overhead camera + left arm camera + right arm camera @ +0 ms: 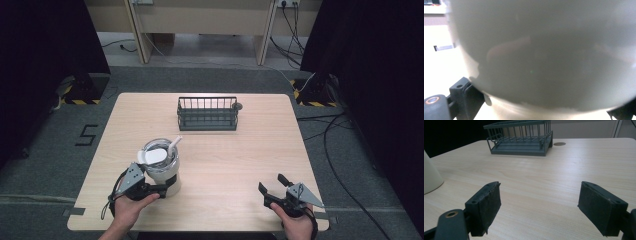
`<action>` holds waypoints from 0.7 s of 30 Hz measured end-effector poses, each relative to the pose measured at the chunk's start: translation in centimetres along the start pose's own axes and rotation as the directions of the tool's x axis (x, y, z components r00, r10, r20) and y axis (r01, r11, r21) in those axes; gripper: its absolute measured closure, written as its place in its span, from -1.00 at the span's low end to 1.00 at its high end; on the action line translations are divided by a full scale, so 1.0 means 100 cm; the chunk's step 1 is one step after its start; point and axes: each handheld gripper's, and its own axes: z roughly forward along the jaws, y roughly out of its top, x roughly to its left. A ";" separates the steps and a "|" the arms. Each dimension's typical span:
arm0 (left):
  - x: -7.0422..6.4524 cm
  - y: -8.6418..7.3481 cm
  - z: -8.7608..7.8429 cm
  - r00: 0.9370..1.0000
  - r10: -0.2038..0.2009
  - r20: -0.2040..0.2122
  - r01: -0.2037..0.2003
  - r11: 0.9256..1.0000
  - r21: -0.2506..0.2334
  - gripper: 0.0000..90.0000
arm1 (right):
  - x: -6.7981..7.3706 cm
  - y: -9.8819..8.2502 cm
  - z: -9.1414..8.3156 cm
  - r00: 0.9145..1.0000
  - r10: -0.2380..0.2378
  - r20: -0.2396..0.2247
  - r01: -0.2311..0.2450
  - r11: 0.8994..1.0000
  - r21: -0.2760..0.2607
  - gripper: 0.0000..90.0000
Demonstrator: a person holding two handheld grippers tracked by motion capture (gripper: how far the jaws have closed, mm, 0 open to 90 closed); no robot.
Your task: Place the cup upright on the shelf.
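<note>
Nearest the high camera, two hands are coming in from the bottom edge, each holding a gripper. On the person's left, the left gripper is closing around the base of a white tumbler, which is standing upright on the near-left part of the wooden table; a lid is sitting tilted in its mouth and a straw is leaning out of it. Farther back, near the table's far edge, a dark wire basket is waiting, well apart from the cup. The right gripper is resting near the front-right, jaws spread, holding nothing.

From the left gripper view, the tumbler's smooth pale wall is pressing right up to the lens, with black jaw parts showing at both lower corners, so the claw appears to be pinching it low.

From the right gripper view, the two padded jaws are standing wide apart over bare tabletop, the tumbler's edge at far left and the basket beyond.

Judging by its glossy, rigid wall, the cup is probably slippery and top-heavy; gripping mid-body would likely be steadier.
</note>
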 end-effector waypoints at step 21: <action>0.003 0.009 0.000 1.000 0.015 0.022 -0.015 1.000 0.021 -0.81 | -0.003 0.000 0.000 1.000 0.008 0.011 -0.008 1.000 -0.001 -0.58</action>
